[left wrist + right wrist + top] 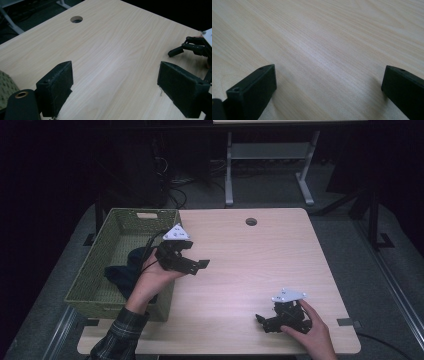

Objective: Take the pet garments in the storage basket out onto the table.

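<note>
**Both grippers empty, cloth in basket**

L gripper (pixel 192 265) hovers w/ jaws spread wide, just beside the green woven basket (pixel 112 227). R gripper (pixel 265 319) rests low on the table (pixel 250 260), jaws also apart. Dark cloth (pixel 120 272), prob. a garment, lies in the basket. To grab it well: swing L back over the rim, dip, pinch a fold. Pale wood top w/ cable hole (pixel 251 221); room dim, desk legs (pixel 228 170) behind.

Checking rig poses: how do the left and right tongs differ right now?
The left tongs are held up beside the green basket, which holds a dark cloth; the right tongs sit low on the table near its front edge. The left point right, the right point left. Both are open, holding nothing.
</note>
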Tool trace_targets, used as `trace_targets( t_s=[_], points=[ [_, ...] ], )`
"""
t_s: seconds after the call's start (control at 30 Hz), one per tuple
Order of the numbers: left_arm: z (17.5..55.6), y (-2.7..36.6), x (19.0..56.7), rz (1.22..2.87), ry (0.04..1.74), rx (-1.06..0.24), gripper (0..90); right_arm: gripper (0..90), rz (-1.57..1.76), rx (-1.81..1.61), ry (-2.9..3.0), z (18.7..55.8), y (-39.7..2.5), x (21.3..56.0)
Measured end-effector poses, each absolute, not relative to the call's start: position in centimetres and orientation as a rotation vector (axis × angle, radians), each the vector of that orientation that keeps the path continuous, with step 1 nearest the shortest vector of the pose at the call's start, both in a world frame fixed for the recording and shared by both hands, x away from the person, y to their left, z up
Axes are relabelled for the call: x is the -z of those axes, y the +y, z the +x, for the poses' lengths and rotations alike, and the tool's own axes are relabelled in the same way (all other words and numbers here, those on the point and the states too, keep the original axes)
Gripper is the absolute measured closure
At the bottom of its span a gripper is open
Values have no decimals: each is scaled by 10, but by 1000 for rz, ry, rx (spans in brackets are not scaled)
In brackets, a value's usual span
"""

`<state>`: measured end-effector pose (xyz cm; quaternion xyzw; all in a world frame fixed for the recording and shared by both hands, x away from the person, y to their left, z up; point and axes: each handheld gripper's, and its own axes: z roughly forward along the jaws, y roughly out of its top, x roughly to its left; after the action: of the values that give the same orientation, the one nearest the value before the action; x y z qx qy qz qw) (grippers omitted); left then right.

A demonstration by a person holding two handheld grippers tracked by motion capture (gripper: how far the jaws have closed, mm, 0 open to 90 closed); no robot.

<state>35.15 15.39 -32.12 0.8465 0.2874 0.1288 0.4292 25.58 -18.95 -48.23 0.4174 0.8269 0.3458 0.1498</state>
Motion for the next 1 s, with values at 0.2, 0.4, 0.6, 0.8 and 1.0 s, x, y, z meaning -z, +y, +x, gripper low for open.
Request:
trace_targets(
  t_s=[0.2, 0.4, 0.6, 0.8, 1.0],
  points=[
    [353, 167, 319, 2099, 738, -332, 128, 0, 1198, -993, 2377, 256, -190, 482],
    [355, 183, 318, 2077, 762, -349, 131, 0, 1199, -996, 2376, 256, -189, 482],
    [358, 204, 316, 2067, 794, -366, 134, 0, 1200, -996, 2376, 256, -189, 482],
    [359, 218, 316, 2049, 825, -372, 139, 0, 1199, -995, 2376, 256, -189, 482],
    [362, 235, 318, 2030, 884, -381, 139, 0, 1200, -996, 2376, 256, -189, 482]
  ],
)
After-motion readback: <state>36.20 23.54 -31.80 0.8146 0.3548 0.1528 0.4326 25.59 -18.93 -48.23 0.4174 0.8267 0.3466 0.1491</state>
